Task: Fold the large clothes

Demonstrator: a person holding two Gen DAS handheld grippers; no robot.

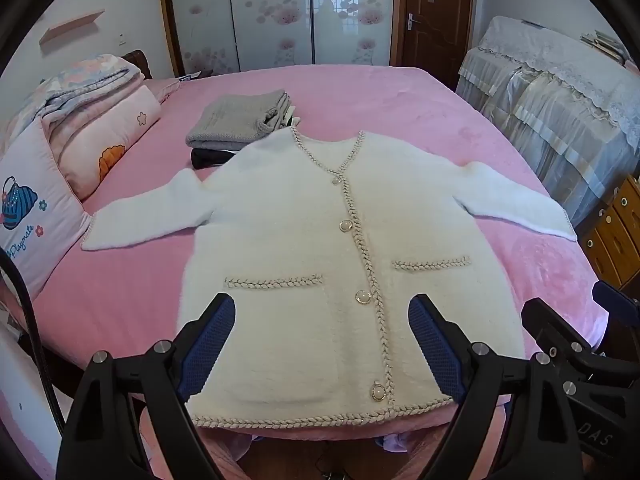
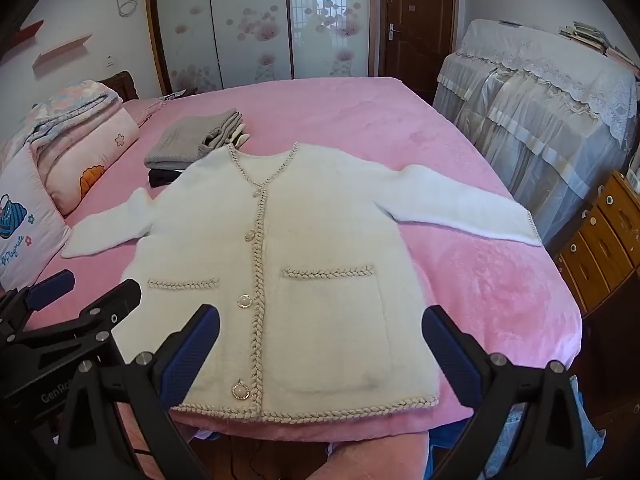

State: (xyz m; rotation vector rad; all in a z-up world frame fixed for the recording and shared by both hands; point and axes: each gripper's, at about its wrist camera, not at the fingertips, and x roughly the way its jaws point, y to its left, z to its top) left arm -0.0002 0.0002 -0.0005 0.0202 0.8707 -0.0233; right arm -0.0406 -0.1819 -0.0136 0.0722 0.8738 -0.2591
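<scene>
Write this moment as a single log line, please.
stage: before first fold | white cardigan: flat on pink bed, buttoned, sleeves out | left gripper: open, empty | right gripper: open, empty

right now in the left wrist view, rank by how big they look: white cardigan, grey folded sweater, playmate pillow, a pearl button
1. white cardigan
2. and 3. unsure: the Playmate pillow sits nearer the camera and is cut off at the edge, so it looks about level with the grey folded sweater.
4. pearl button

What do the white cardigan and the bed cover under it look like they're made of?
White cardigan: looks like soft, fuzzy plush knit, matte, with braided beige trim and pearl-like buttons. Bed cover: seems pink fleece or velvet; its short nap shows lighter and darker brushed patches.
</scene>
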